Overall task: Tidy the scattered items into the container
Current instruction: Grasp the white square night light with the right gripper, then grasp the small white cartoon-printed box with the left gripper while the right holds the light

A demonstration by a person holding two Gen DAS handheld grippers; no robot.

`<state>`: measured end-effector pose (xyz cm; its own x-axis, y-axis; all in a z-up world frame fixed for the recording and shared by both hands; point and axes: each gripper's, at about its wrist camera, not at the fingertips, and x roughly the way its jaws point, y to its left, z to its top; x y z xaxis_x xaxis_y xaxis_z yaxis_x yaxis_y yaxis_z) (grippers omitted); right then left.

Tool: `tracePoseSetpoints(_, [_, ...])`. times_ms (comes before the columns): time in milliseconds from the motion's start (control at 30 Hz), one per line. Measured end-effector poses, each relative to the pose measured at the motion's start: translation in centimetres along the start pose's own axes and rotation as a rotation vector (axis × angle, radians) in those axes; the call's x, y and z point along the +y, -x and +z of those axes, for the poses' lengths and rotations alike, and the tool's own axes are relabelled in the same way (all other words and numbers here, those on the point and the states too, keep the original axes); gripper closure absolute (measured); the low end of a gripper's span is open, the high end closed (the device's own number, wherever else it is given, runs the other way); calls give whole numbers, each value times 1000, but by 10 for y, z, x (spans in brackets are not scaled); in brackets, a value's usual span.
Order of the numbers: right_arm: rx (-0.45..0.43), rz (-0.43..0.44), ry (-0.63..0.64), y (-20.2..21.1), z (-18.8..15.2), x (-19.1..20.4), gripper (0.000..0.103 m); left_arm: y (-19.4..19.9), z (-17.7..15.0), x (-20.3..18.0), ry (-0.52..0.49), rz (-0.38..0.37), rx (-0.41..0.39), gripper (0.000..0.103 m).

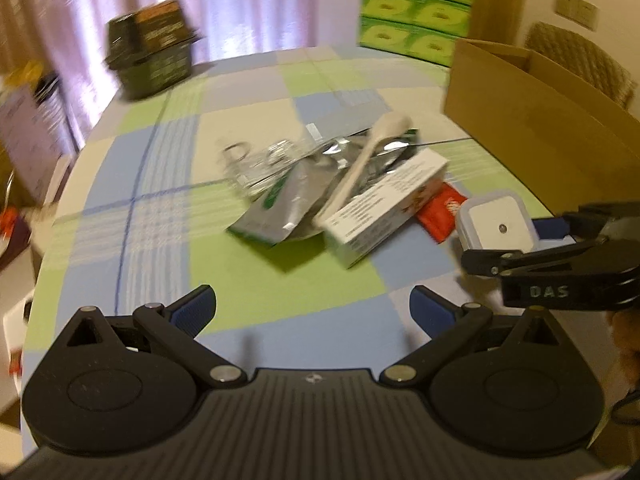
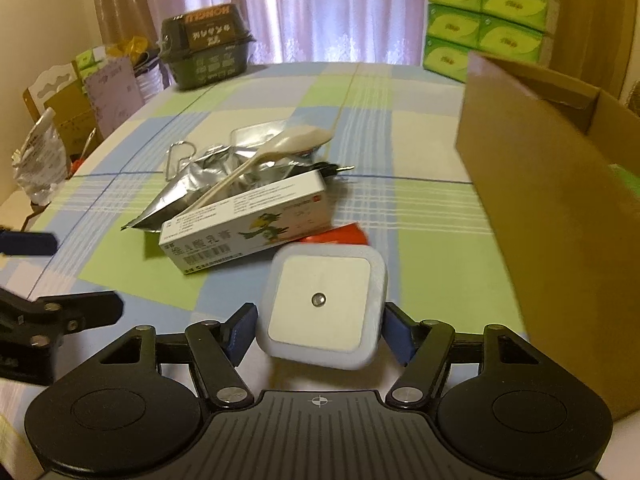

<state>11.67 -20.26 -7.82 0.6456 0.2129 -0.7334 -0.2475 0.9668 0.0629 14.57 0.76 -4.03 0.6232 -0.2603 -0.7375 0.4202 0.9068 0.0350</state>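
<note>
White night light (image 2: 320, 306) clamped in right gripper (image 2: 318, 334) — left gripper (image 1: 312, 312) spread, empty.

Left gripper (image 1: 312, 312) is hanging over the table with its jaws spread wide, blue pads at roughly 10 and 2 o'clock from the body, nothing between them. Right gripper (image 2: 320, 338) sits low and level, fingers (image 2: 240, 338) pressed in from 9 and 3 o'clock on the white square night light (image 2: 322, 304) (pads look like they're touching both edges). From the left wrist view the right gripper pokes in at about 3 o'clock, and the left one shows at 9 o'clock in the right view.
</note>
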Motion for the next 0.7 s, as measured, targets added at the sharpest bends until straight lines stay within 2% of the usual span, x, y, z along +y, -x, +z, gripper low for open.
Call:
tracePoseSetpoints(33, [-1, -3, -1, 3, -1, -4, 34, -3, 4, -4, -34, -12, -6, 3])
tracePoseSetpoints(267, [14, -4, -11, 15, -5, -23, 35, -36, 32, -34, -294, -80, -13, 29])
tracePoseSetpoints(333, [21, 3, -8, 16, -6, -25, 35, -47, 36, -42, -341, -82, -7, 30])
tracePoseSetpoints(433, [12, -2, 20, 16, -9, -25, 34, -60, 40, -49, -385, -83, 14, 36])
tracePoseSetpoints(533, [3, -11, 72, 15, -12, -22, 34, -68, 40, -52, -404, -73, 29, 46])
tracePoseSetpoints(667, [3, -26, 114, 10, -15, -21, 34, -72, 39, -51, -383, -50, 39, 71])
tracePoseSetpoints(700, [5, -29, 120, 9, -15, -21, 34, -71, 38, -51, -373, -52, 43, 72])
